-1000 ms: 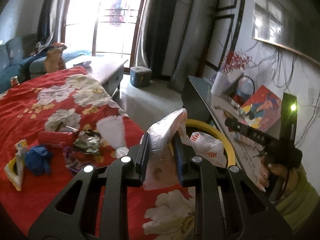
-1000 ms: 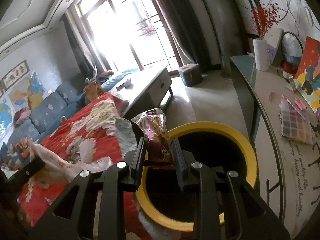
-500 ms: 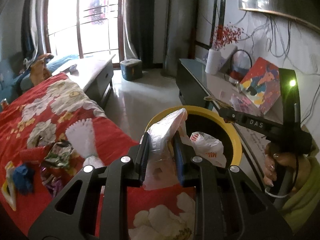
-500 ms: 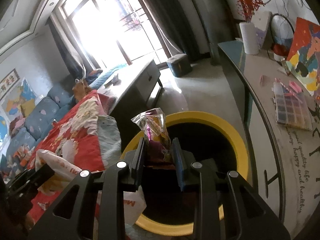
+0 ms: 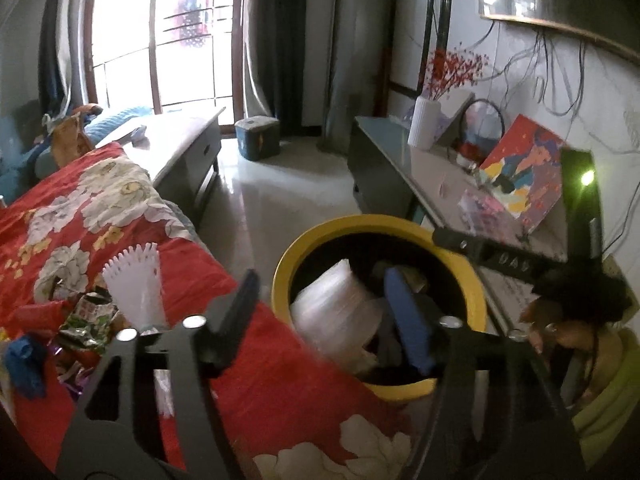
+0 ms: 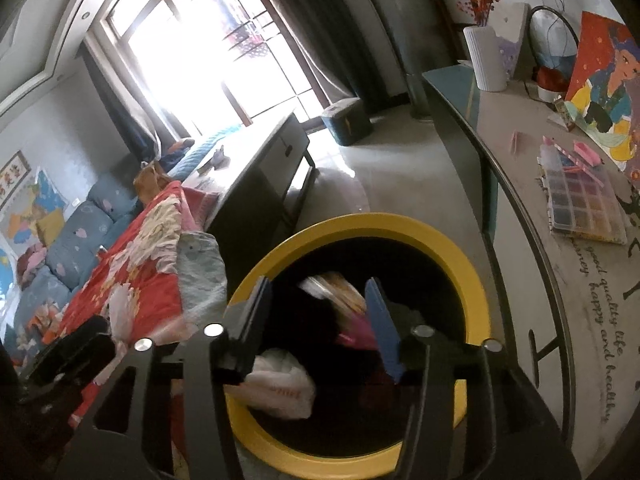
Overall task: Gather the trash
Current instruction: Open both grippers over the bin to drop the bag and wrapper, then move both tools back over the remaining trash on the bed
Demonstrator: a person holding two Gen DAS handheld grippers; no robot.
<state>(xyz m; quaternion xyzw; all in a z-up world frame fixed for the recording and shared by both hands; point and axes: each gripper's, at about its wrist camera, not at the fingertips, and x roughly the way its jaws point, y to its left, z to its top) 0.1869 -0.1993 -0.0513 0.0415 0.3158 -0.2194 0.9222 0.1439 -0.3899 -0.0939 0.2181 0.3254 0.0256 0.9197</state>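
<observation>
Trash in the yellow-rimmed bin (image 5: 282, 276); both grippers spread, holding nothing.

White plastic bag (image 5: 336, 316) and purple snack wrapper (image 6: 352, 322), blurred, inside the bin. Left gripper (image 5: 328, 320) over its near-left rim, right gripper (image 6: 316, 320) over the mouth. More wrappers (image 5: 86, 316) lie left on the red floral bed (image 5: 120, 220); table (image 6: 560, 280) to the right.

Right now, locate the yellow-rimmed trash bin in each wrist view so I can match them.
Left wrist: yellow-rimmed trash bin sits centre-right, beside the red blanket.
Right wrist: bin fills the lower centre, under the open gripper.
Shared landmark: white vase with red flowers on the side table.
</observation>
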